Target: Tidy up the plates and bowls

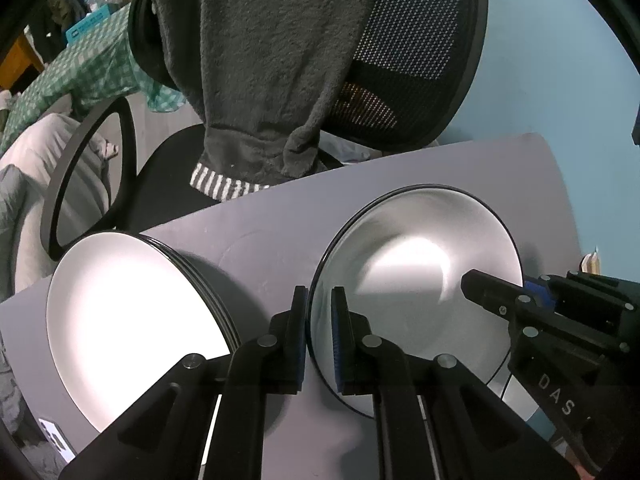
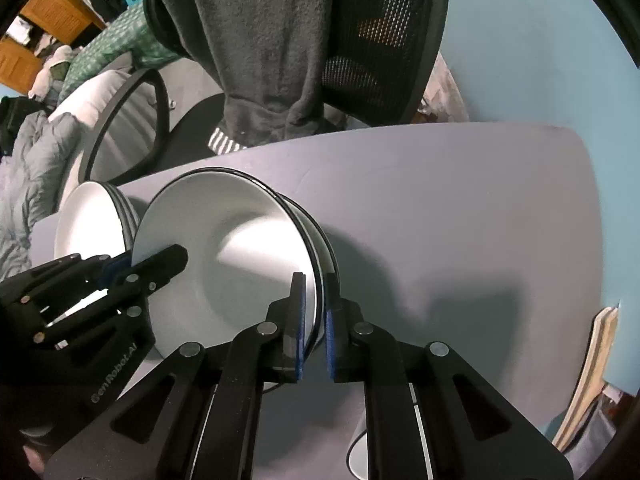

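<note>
Both grippers held the same white bowl [image 1: 416,276] by opposite edges of its black-trimmed rim. The left gripper [image 1: 320,320] had its jaws clenched on the rim's left edge, and the right gripper [image 2: 314,312] had its jaws clenched on the right edge. In the right wrist view the bowl sat over at least one more bowl [image 2: 326,248], whose rims showed just beyond it, so it appeared to be at or almost on a bowl pile on the grey desk [image 2: 460,208].

Just to the left of the bowls lay a stack of white plates [image 1: 132,304], several rims showing along its right side. As a judgement, the sorting was well along: plates were gathered in one pile and bowls in another, and the held bowl seemed to be the piece then being added. What remained was likely to let go of it and check for any leftover dishes.

Much was hidden. Whether the held bowl rested fully in the one below, or hung slightly above it, could not be told. The near side of both piles was covered by the gripper bodies, and how many bowls lay beneath was unclear. The near part of the desk was out of view, so other loose dishes could not be ruled out. Beyond the desk stood an office chair [image 1: 420,60] draped with a dark grey garment [image 1: 272,60].
</note>
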Demonstrator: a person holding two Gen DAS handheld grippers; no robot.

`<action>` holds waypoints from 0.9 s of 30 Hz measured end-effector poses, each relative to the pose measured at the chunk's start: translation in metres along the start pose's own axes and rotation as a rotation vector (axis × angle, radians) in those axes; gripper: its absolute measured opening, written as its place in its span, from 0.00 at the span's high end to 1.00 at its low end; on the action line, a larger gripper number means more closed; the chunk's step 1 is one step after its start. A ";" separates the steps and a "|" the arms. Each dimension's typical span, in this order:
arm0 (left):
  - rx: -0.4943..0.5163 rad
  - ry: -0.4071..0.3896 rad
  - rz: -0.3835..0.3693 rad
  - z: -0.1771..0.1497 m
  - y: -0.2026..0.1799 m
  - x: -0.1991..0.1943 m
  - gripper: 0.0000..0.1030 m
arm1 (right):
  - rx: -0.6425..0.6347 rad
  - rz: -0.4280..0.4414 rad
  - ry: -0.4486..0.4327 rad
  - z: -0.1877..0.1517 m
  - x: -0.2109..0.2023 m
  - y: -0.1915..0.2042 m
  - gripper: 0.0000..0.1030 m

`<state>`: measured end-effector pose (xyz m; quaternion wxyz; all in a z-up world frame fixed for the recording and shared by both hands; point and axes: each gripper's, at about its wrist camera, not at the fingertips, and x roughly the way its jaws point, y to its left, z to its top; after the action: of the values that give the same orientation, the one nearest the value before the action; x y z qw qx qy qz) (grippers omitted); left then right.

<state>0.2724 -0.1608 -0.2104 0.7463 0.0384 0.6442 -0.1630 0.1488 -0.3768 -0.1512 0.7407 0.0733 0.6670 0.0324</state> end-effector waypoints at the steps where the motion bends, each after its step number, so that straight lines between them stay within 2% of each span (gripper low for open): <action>1: 0.003 0.001 0.000 0.000 0.000 0.000 0.91 | 0.000 0.001 0.002 0.000 0.000 0.000 0.90; 6: 0.001 0.000 0.002 0.000 0.002 -0.001 0.88 | 0.002 0.006 -0.001 -0.001 -0.001 0.000 0.86; 8: 0.001 -0.009 0.009 0.000 0.002 -0.004 0.88 | 0.001 0.007 -0.004 -0.002 -0.003 0.002 0.80; 9: 0.003 -0.015 0.011 0.000 0.002 -0.005 0.87 | -0.003 0.007 -0.011 -0.002 -0.004 0.003 0.73; 10: 0.005 -0.021 0.006 -0.001 0.002 -0.008 0.81 | -0.008 -0.005 -0.020 -0.003 -0.007 0.005 0.67; 12: 0.009 -0.038 0.022 -0.002 0.001 -0.012 0.78 | -0.022 -0.036 -0.052 -0.003 -0.012 0.008 0.62; 17: 0.024 -0.074 0.024 -0.006 0.001 -0.026 0.76 | -0.036 -0.060 -0.102 -0.002 -0.027 0.012 0.60; 19: 0.021 -0.084 0.021 -0.008 0.002 -0.033 0.76 | -0.034 -0.067 -0.117 -0.003 -0.032 0.014 0.53; 22: 0.009 -0.105 0.017 -0.011 0.005 -0.043 0.75 | -0.028 -0.078 -0.146 -0.008 -0.040 0.015 0.47; 25: 0.003 -0.139 0.013 -0.017 0.007 -0.059 0.65 | -0.017 -0.084 -0.174 -0.014 -0.051 0.016 0.47; 27: 0.006 -0.161 0.011 -0.021 0.006 -0.068 0.64 | -0.010 -0.090 -0.194 -0.018 -0.057 0.015 0.47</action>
<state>0.2462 -0.1365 -0.1490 0.7965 0.0307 0.5813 -0.1634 0.1258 -0.3689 -0.0943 0.8028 0.0422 0.5947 -0.0047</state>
